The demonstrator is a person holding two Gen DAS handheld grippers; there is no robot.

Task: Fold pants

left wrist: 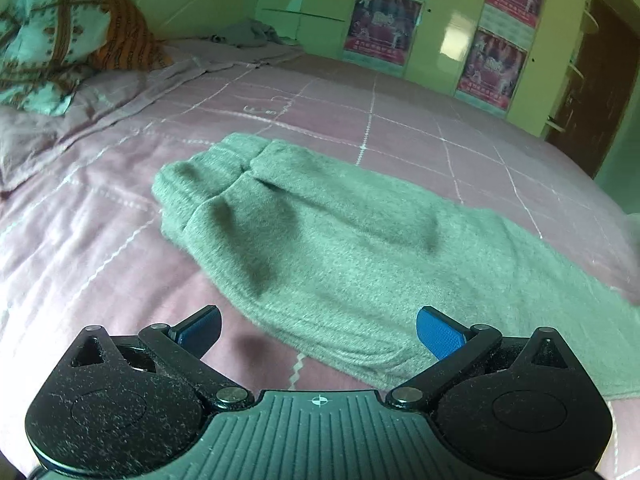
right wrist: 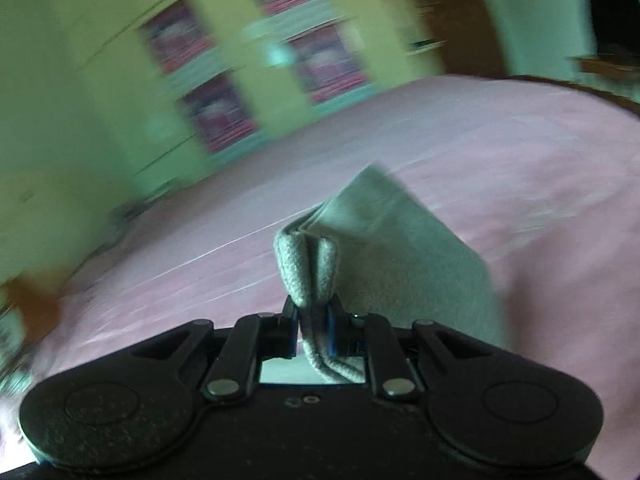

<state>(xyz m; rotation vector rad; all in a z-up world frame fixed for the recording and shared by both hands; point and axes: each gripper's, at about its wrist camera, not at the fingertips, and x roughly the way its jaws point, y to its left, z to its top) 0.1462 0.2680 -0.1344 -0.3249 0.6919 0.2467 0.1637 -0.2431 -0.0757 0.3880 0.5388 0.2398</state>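
Pants on the bed, legs seemingly stacked lengthwise, so judged partly folded, with one end pinched and lifted in the right gripper, left gripper spread wide and holding nothing, crosswise folds apparently left to do.

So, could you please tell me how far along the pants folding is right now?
Done: the grey pants lie on the pink bedspread, apparently doubled leg over leg. In hand: the right tongs are shut on a doubled fabric edge, lifted off the bed; the left tongs hover open. Left: carrying that end over and smoothing.
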